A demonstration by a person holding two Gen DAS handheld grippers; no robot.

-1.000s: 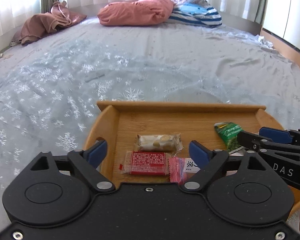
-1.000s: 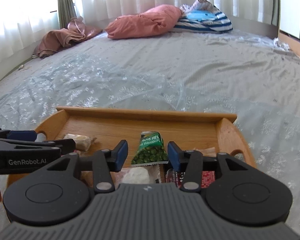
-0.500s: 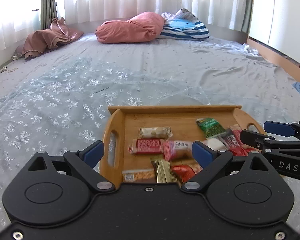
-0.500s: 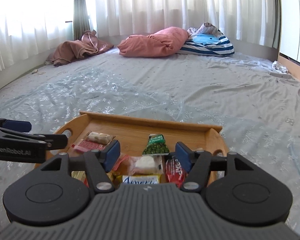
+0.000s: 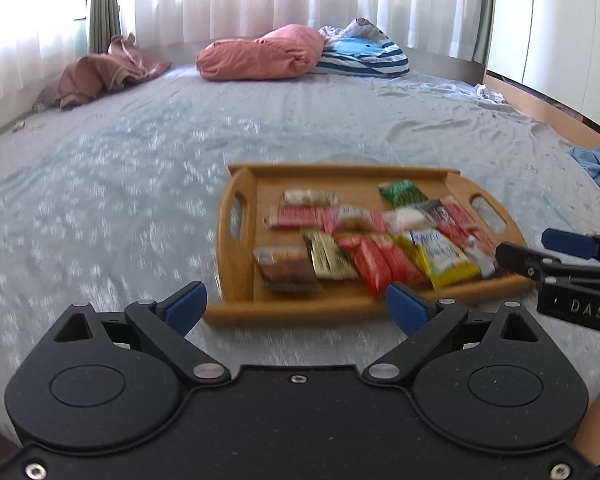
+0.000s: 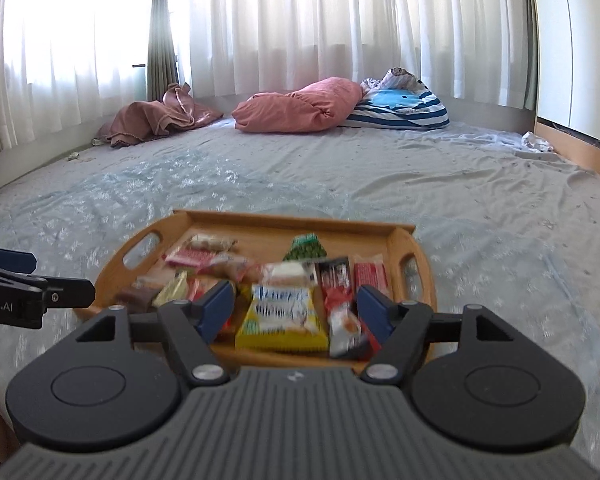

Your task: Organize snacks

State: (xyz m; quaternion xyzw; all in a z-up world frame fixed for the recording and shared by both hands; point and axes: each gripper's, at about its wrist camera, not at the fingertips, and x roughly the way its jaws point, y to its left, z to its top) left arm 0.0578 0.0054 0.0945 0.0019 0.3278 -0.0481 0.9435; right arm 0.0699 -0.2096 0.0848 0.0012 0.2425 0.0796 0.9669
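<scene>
A wooden tray [image 5: 236, 264] with two cut-out handles lies on the bed and also shows in the right wrist view [image 6: 424, 280]. It holds several wrapped snacks: a green packet [image 5: 402, 193] at the back, red bars [image 5: 380, 264], a yellow packet [image 5: 444, 260] that also shows in the right wrist view [image 6: 282, 320], and a brown bar [image 5: 286, 270]. My left gripper [image 5: 296, 304] is open and empty, hovering before the tray's near edge. My right gripper [image 6: 294, 306] is open and empty above the tray's near side.
The tray lies on a wide bed with a pale snowflake-patterned sheet [image 5: 120, 184]. A pink pillow [image 5: 260, 58], a striped blue cushion [image 5: 364, 54] and a brown crumpled cloth [image 5: 104, 74] lie at the far end under white curtains. A wooden bed edge [image 5: 548, 110] runs along the right.
Both grippers have pulled back and up from the tray, so the whole tray and all its snacks now show. Both stay open and empty.
</scene>
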